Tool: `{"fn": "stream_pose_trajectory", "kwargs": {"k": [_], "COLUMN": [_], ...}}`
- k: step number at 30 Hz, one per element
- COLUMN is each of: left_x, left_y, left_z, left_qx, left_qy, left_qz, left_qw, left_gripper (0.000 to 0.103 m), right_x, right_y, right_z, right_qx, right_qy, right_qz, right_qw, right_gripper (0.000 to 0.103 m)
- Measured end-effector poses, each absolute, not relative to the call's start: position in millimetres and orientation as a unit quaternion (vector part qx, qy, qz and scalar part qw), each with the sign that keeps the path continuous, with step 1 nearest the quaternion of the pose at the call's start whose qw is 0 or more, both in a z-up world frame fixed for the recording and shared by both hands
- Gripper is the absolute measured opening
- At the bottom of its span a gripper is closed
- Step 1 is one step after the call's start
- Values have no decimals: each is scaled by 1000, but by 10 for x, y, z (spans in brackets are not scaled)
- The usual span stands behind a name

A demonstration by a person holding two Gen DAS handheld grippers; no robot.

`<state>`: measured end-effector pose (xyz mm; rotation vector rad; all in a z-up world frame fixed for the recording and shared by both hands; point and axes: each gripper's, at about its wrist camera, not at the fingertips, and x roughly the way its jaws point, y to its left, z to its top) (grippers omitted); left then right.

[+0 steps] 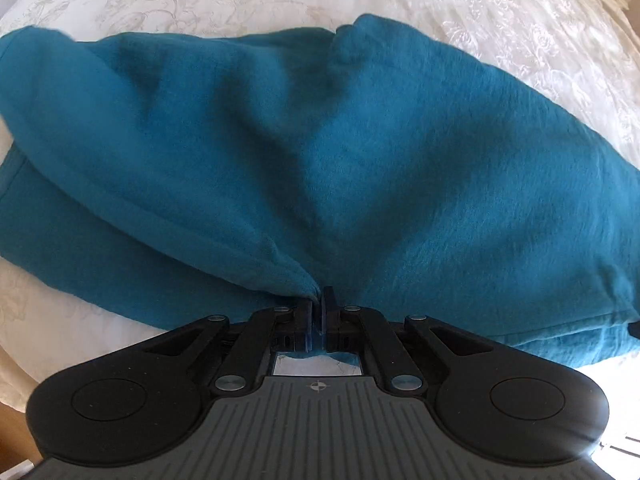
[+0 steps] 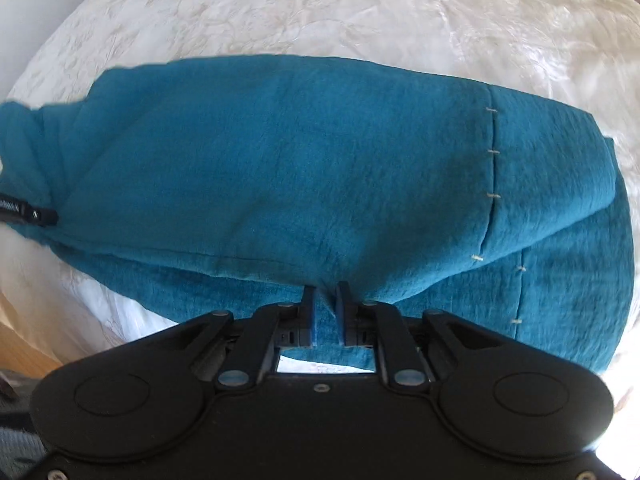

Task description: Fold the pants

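Pinching a bunched edge of the teal pants at lower centre, the left gripper has its fingers pressed together on cloth, while the right gripper, fingers slightly spread around a fold, should lay both edges evenly on the white bedspread.

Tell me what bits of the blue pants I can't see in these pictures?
- Left wrist view: the near edge of the pants is hidden behind the left gripper.
- Right wrist view: the pants' near edge is covered by the right gripper; the left end runs off the frame.
- Right wrist view: the black tag is too small to read.
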<state>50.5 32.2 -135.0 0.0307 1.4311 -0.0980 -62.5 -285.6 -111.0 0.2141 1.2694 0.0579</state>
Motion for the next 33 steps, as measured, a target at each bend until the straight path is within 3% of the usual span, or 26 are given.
{"fn": "stream_pose_trajectory", "kwargs": {"k": [1, 4, 5, 18, 20, 24, 27, 33], "left_x": [515, 564, 583, 586, 511, 473, 464, 469], "left_y": [303, 249, 246, 123, 111, 112, 63, 112], "left_z": [-1375, -1385, -1384, -1306, -1258, -1255, -1285, -1335], "left_qx": [19, 32, 30, 23, 18, 10, 6, 2], "left_qy": [655, 649, 649, 633, 630, 628, 628, 627], "left_qz": [-46, -42, -39, 32, 39, 51, 59, 68], "left_qw": [754, 759, 759, 773, 775, 777, 776, 776], "left_gripper": [4, 4, 4, 4, 4, 4, 4, 4], "right_x": [-650, -738, -808, -686, -493, -101, -66, -406], "right_y": [-2933, -3214, -3306, -4531, -4521, -4237, -4211, -4629], "right_z": [-1055, -886, -847, -1324, -1348, -867, -651, -991], "right_qx": [126, 193, 206, 401, 402, 328, 309, 330], "right_qy": [581, 545, 531, 485, 505, 463, 435, 471], "right_qz": [18, -17, -37, -181, -179, -57, -66, -138], "right_qw": [804, 816, 821, 756, 743, 822, 843, 806], "right_gripper": [24, 44, 46, 46, 28, 27, 49, 51]}}
